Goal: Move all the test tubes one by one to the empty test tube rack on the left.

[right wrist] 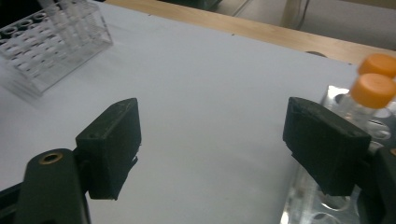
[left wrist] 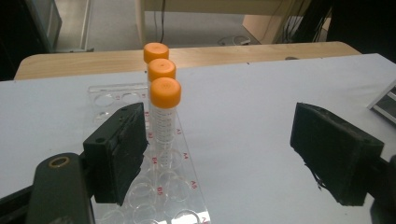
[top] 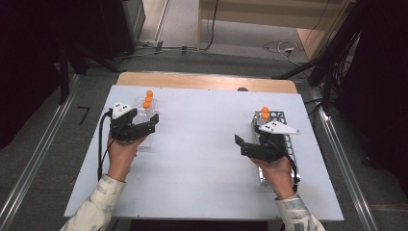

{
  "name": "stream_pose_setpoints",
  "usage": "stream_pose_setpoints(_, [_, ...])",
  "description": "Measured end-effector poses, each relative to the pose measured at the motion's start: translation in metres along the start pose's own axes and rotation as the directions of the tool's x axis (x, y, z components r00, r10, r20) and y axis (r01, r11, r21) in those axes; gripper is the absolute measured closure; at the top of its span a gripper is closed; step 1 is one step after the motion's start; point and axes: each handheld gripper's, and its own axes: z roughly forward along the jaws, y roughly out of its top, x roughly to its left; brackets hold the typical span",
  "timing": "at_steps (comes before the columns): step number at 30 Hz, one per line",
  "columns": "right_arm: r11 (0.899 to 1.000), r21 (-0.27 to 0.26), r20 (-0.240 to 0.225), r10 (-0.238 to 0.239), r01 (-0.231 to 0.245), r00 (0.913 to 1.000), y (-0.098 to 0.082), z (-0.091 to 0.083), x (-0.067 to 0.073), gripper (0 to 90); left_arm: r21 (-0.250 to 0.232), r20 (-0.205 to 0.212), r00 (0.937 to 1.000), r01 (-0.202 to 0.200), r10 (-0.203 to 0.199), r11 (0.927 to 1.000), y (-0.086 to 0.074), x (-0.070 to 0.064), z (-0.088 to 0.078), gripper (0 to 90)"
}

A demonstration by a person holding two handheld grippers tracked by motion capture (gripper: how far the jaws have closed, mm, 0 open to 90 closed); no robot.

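In the high view, three clear orange-capped tubes (top: 148, 99) were seen in a transparent plastic rack (top: 144, 126) beside the left gripper (top: 153, 123); two more stood in a metal rack (top: 276, 139) by the right gripper (top: 239, 143).

In the left gripper view, the jaws stood wide, nothing gripped; the nearest tube (left wrist: 164, 116) could be toppled by a careless sweep.

In the right gripper view, the jaws gaped empty over the white table (right wrist: 210, 93).

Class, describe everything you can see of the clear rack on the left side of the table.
The clear tube rack looks like transparent plastic, with rows of round holes labelled in red. It stands flat on the pale table. Three orange-capped tubes stand upright in one row. The left gripper hangs open above it, touching nothing.
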Motion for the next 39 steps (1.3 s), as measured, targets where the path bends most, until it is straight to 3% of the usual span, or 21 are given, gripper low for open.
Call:
stream_pose_setpoints(7, [1.0,-0.006,0.066,0.025,-0.025,0.9975,0.0,0.0,-0.021,17.8,0.007,0.014,0.9998,-0.012,0.012,0.9999,-0.001,-0.004,0.001,18.6])
stream_pose_setpoints(16, [0.997,0.034,0.144,0.058,-0.064,0.9878,-0.008,0.018,-0.048,19.0,0.014,0.024,0.9995,-0.021,0.02,0.9997,-0.002,-0.008,0.002,18.6])
stream_pose_setpoints(21, [0.997,0.008,0.17,0.071,-0.073,0.9829,-0.006,0.024,-0.055,27.3,0.019,0.026,0.9994,-0.024,0.024,0.9995,-0.003,-0.009,0.004,18.7])
stream_pose_setpoints(28, [0.995,0.033,0.216,0.089,-0.098,0.9722,-0.005,0.035,-0.062,42.3,0.022,0.031,0.9991,-0.029,0.029,0.9993,-0.003,-0.011,0.005,18.8])
stream_pose_setpoints(31, [0.991,0.076,0.228,0.093,-0.113,0.9692,-0.005,0.041,-0.064,48.2,0.024,0.034,0.9989,-0.032,0.031,0.9992,-0.004,-0.012,0.006,18.9])
stream_pose_setpoints(34, [0.989,0.087,0.247,0.096,-0.121,0.9644,-0.002,0.044,-0.065,52.3,0.024,0.036,0.9988,-0.034,0.033,0.9991,-0.005,-0.014,0.007,19.0])
stream_pose_setpoints(39, [0.984,0.139,0.272,0.07,-0.111,0.9598,0.001,0.053,-0.064,58.2,0.024,0.043,0.9984,-0.037,0.036,0.999,-0.005,-0.015,0.007,19.0])
